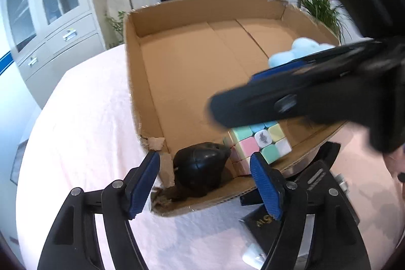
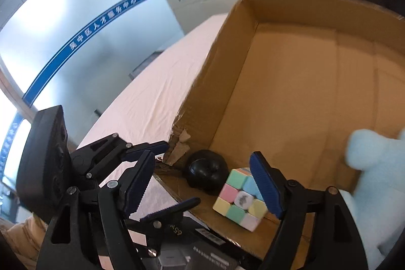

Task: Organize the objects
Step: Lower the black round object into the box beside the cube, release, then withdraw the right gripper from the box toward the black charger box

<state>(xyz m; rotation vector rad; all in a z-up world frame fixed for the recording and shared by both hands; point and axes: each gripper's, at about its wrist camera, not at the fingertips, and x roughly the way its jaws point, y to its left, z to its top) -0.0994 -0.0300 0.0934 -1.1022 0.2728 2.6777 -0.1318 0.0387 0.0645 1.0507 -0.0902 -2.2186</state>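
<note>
L wrist view: left gripper (image 1: 205, 184) hung over the near corner of the cardboard box (image 1: 131, 82), fingers spread wide w/ nothing between them. Inside the box, at that near corner, sat a black rounded object (image 1: 200, 168), touching a pastel puzzle cube (image 1: 260, 146) just beside it. The right gripper (image 1: 303, 95) crossed above the cube, blurred; a light blue plush toy (image 1: 298, 52) showed behind it. Box stood on a pink tablecloth (image 1: 83, 133); a black carton (image 1: 263, 227) lay outside the near wall.

R wrist view: right gripper (image 2: 205, 184) was also wide apart, empty, over the same corner. Cube (image 2: 240, 199) and black object (image 2: 205, 171) lay on the box floor; plush (image 2: 372, 163) at the right.
</note>
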